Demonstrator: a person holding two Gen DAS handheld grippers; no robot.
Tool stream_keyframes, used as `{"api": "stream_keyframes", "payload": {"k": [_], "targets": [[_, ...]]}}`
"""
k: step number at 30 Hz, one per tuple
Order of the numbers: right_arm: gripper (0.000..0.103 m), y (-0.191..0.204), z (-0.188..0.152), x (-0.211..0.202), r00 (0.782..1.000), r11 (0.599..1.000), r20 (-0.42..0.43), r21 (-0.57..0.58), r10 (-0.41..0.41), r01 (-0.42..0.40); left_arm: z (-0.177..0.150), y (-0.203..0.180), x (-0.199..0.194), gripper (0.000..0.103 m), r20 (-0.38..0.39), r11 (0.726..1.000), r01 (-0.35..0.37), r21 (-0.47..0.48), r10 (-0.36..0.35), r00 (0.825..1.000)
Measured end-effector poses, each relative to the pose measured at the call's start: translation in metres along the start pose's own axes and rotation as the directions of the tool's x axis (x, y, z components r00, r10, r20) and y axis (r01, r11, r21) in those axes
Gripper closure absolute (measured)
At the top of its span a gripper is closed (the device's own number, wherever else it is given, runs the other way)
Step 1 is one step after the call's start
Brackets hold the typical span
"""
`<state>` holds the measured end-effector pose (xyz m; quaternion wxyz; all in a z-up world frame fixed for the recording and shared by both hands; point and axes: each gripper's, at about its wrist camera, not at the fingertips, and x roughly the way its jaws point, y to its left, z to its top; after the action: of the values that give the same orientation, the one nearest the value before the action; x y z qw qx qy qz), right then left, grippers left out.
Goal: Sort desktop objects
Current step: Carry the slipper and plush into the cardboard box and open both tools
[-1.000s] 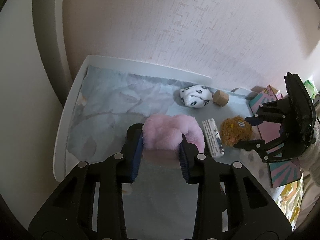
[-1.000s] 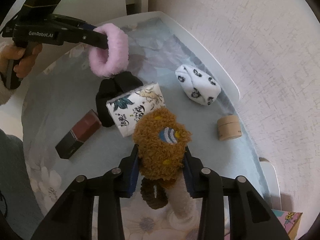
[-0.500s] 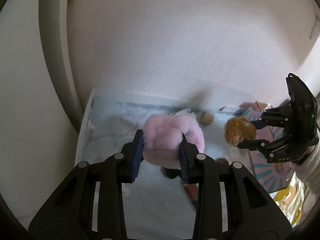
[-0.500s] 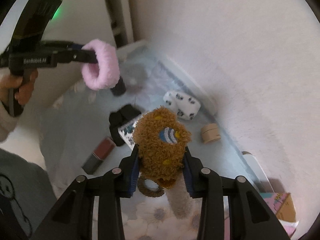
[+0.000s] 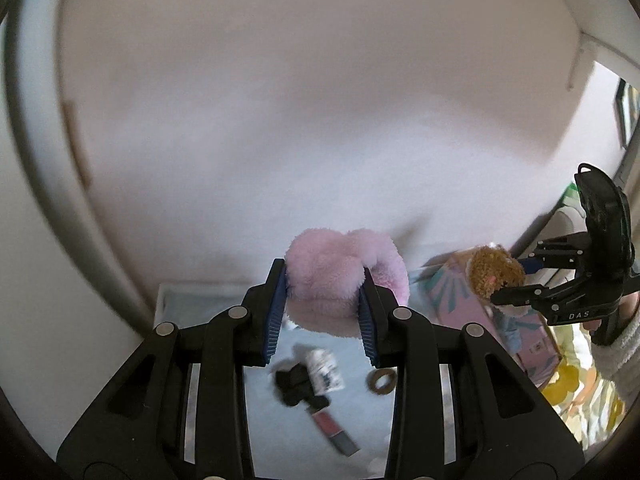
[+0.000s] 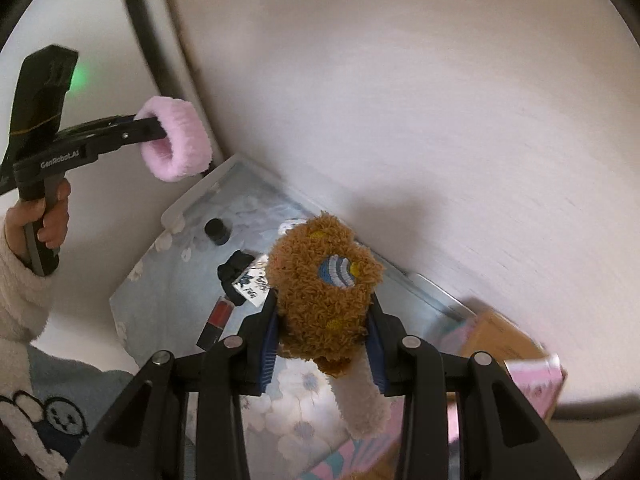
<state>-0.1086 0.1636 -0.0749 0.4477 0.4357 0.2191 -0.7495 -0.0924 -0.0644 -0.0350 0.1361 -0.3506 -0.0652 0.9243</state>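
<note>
Both tongs lifted higher | floral cloth (image 6: 168,280) far below | pale wall (image 5: 320,120) fills view

Two claws: left claw (image 5: 323,312), right claw (image 6: 322,342). One pink scrunchie (image 5: 344,276) and one brown plush (image 6: 324,300), each in a claw. Below them: one tissue pack (image 5: 326,370), one lipstick (image 5: 334,432), one brown ring (image 5: 381,380).

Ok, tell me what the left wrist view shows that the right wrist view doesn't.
Only the left wrist view shows the brown ring lying on the table. Only the right wrist view shows the small black cylinder near the table's far corner and the person's left hand. Both show the left claw clamping the pink fluffy ring, the right claw clamping the brown plush, and the red lipstick box.
</note>
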Motion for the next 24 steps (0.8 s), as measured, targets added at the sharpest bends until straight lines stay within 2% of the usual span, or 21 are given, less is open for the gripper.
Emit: {"api": "stream_keyframes", "payload": {"k": [5, 10, 18, 22, 24], "targets": [[0.068, -0.027, -0.024, -0.028, 0.998, 0.994, 0.031, 0.105, -0.046, 0.043, 0.017, -0.045, 0.011, 0.073, 0.008, 0.997, 0.047, 0.059, -0.047, 0.999], [0.068, -0.05, -0.057, -0.05, 0.995, 0.979, 0.042, 0.187, -0.094, 0.084, 0.026, -0.096, 0.034, 0.073, -0.017, 0.987, 0.115, 0.111, -0.114, 0.993], [0.068, -0.068, -0.116, -0.068, 0.99, 0.947, 0.041, 0.298, -0.137, 0.119, 0.031, -0.178, 0.075, 0.073, -0.087, 0.951, 0.229, 0.208, -0.215, 0.973], [0.068, -0.077, -0.14, -0.071, 0.988, 0.923, 0.031, 0.36, -0.154, 0.132, 0.017, -0.209, 0.082, 0.073, -0.121, 0.932, 0.269, 0.244, -0.246, 0.962], [0.068, -0.081, -0.151, -0.073, 0.986, 0.912, 0.026, 0.385, -0.165, 0.142, 0.014, -0.229, 0.099, 0.073, -0.142, 0.924, 0.276, 0.263, -0.246, 0.959]]}}
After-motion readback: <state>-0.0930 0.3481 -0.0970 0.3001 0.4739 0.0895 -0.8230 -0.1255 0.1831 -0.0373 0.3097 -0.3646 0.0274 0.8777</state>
